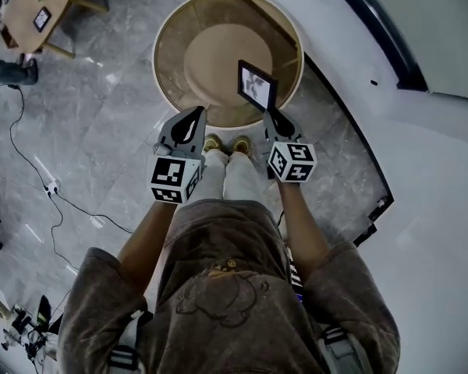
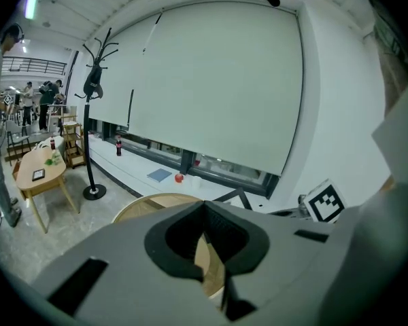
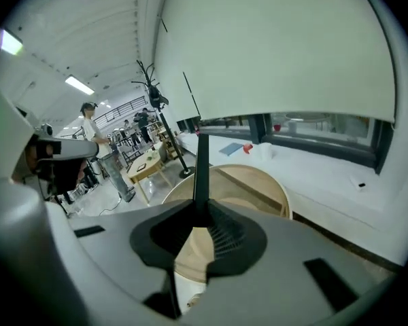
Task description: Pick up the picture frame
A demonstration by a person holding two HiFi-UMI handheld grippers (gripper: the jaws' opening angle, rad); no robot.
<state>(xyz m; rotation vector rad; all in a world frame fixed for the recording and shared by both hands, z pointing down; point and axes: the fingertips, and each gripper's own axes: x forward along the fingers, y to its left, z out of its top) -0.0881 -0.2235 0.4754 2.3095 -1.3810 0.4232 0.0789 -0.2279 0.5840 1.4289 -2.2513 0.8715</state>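
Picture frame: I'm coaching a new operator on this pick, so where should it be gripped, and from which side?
I'd grip the picture frame on its lower edge, from the person's side, jaws across its thin depth. It is a flat, upright panel above the round table, and the right gripper is shut on it exactly so, edge-on.

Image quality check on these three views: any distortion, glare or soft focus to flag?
Head view: fisheye bend, glints on the glossy floor, picture frame sharp. Left gripper view: strong barrel distortion, black corners, body of the left gripper soft up close. Right gripper view: same distortion, ceiling light blown out, frame edge-on, a thin dark line in the right gripper.
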